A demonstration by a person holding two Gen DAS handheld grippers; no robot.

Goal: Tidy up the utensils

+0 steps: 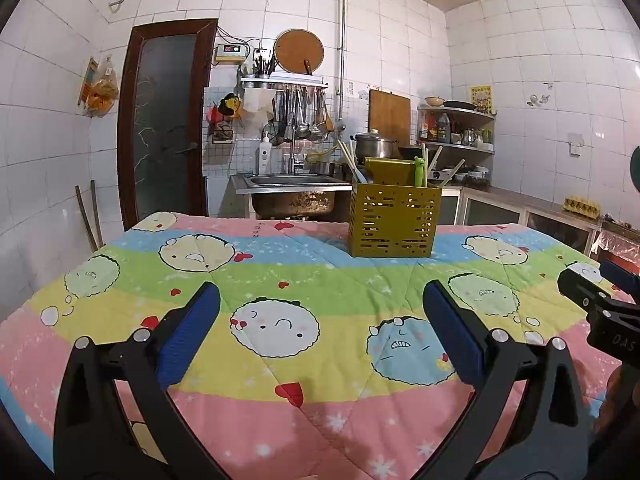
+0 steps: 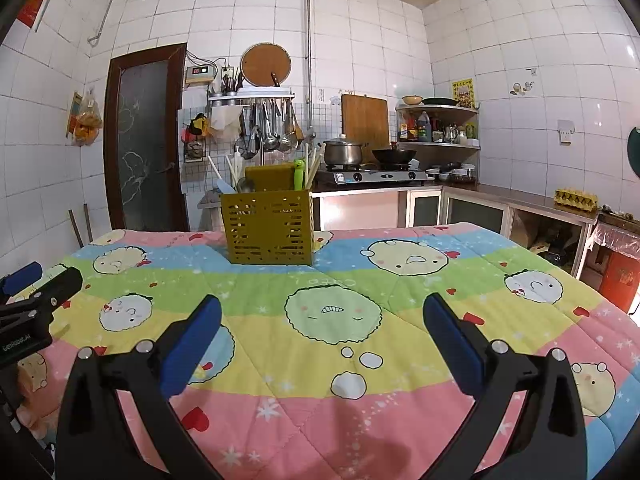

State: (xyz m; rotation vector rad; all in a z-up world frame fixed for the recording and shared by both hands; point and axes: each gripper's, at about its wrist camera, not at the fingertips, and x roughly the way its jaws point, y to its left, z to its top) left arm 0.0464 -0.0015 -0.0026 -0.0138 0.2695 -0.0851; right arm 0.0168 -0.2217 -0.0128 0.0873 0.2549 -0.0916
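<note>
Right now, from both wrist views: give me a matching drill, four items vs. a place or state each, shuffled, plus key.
Items:
1. caddy
2. left gripper
3. pot
4. green utensil

Place or state:
A. on the stove
B. open, nothing between its fingers
C. stands upright in the caddy
D. on the quilt, far side

Pairs: 1-D, 2-B, 3-A, 4-C

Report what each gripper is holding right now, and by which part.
Nothing is held. The left gripper and the right gripper both hover open over the cartoon quilt, well short of the yellow utensil holder.
</note>
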